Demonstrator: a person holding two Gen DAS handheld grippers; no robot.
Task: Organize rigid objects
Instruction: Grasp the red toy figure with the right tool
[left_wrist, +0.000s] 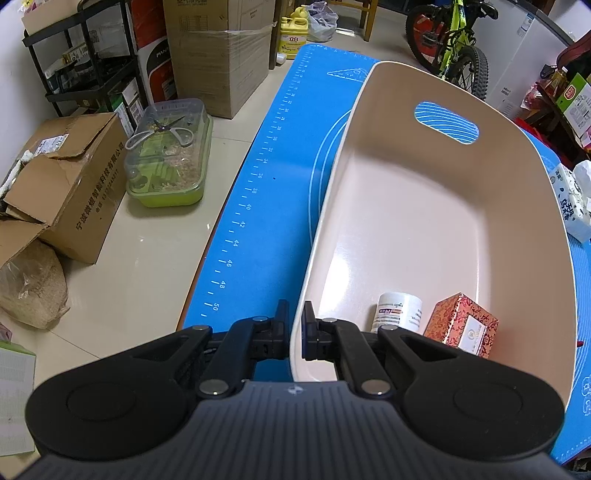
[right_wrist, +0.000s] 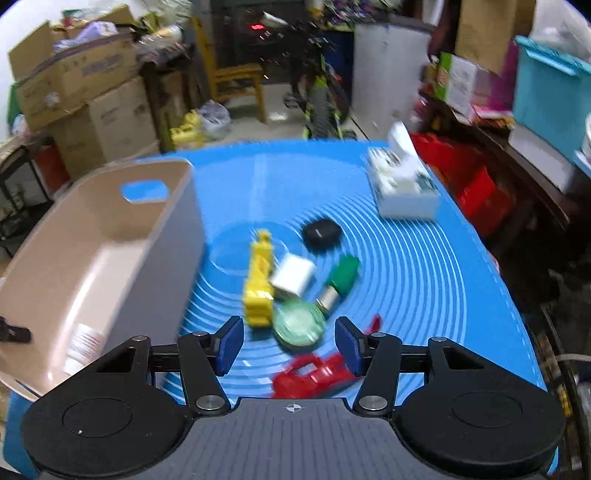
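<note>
Left gripper (left_wrist: 295, 325) is pinched tight on the near rim of the pink bin (left_wrist: 517, 192), one finger outside, one inside; in the bin's near corner sit a white bottle (left_wrist: 397, 312) and a red patterned box (left_wrist: 461, 325), just beside each other; right gripper (right_wrist: 290, 345) hangs wide apart over the blue mat (right_wrist: 424, 277), gripping nothing; below it, blurred, a yellow toy (right_wrist: 258, 284), white block (right_wrist: 293, 277), green bottle (right_wrist: 340, 280), round green lid (right_wrist: 299, 325), red toy (right_wrist: 314, 374) and black disc (right_wrist: 322, 230) cluster right of the bin.

Bin (right_wrist: 110, 236) left; mat (right_wrist: 424, 266) right free.
</note>
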